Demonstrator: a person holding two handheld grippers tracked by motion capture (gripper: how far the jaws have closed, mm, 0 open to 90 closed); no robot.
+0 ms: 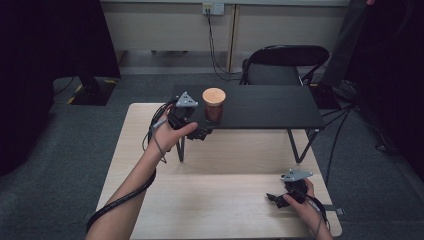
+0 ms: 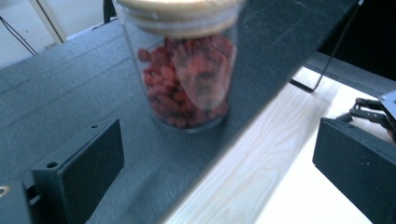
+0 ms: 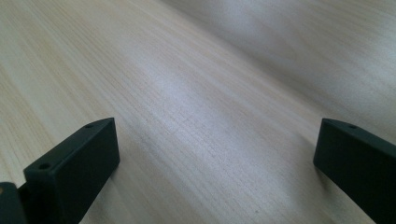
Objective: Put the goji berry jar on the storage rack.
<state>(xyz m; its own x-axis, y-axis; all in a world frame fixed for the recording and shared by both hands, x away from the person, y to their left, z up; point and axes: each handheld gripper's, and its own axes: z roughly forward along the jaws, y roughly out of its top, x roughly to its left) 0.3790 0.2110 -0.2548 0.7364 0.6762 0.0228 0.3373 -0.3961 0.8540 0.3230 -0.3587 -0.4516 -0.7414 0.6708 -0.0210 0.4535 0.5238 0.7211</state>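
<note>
We note the glass jar of red dried berries [image 2: 187,79], wooden lid on, standing on the black riser just ahead of the left hand-held gripper [image 2: 217,158], jaws wide. Likely heavy, rigid, slippery, breakable; grip mid-wall. Right hand-held gripper [image 3: 215,163] wide, empty, over the desk [image 3: 196,70].

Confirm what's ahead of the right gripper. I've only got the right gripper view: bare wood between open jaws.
Observer: Nothing close. In the high view the right gripper rests low on the light wooden table, near its front right corner.
Operator: Any object in play?
Observer: A glass jar with a wooden lid stands on a black raised shelf at the table's far side.
Operator: What's in it?
Observer: Red dried berries, seen through the glass in the left gripper view.
Operator: Left gripper on it?
Observer: No. The left gripper is beside the jar near the shelf's front edge, jaws open, not touching the glass.
</note>
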